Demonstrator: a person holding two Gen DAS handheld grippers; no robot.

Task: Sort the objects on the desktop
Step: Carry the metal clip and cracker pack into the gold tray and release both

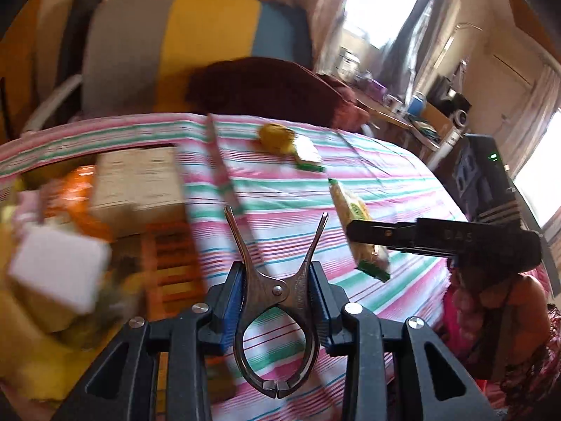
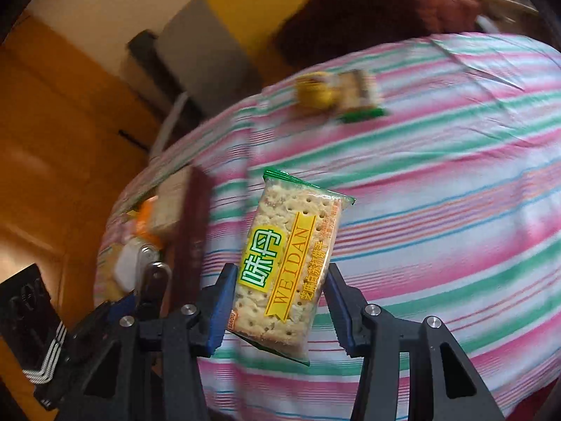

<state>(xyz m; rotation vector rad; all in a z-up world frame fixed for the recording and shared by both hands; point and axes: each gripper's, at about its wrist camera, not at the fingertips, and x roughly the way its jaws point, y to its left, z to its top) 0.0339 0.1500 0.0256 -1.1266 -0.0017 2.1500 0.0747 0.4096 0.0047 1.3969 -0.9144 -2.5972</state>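
Cracker packet (image 2: 291, 266) clamped upright in right gripper (image 2: 280, 312) above striped cloth (image 2: 455, 210) (blurred); metal clip (image 1: 277, 312) pinched in left gripper (image 1: 277, 301).

Striped tablecloth (image 1: 287, 189) carries yellow roll (image 1: 275, 137) touching cracker pack (image 1: 308, 156), w/ open box (image 1: 140, 182) at left

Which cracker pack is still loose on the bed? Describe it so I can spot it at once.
Start at the striped bedspread and look toward its far edge, below the dark red pillow. There a cracker pack lies flat beside a yellow round thing. Unlike the pack held in the right tongs, nothing grips it.
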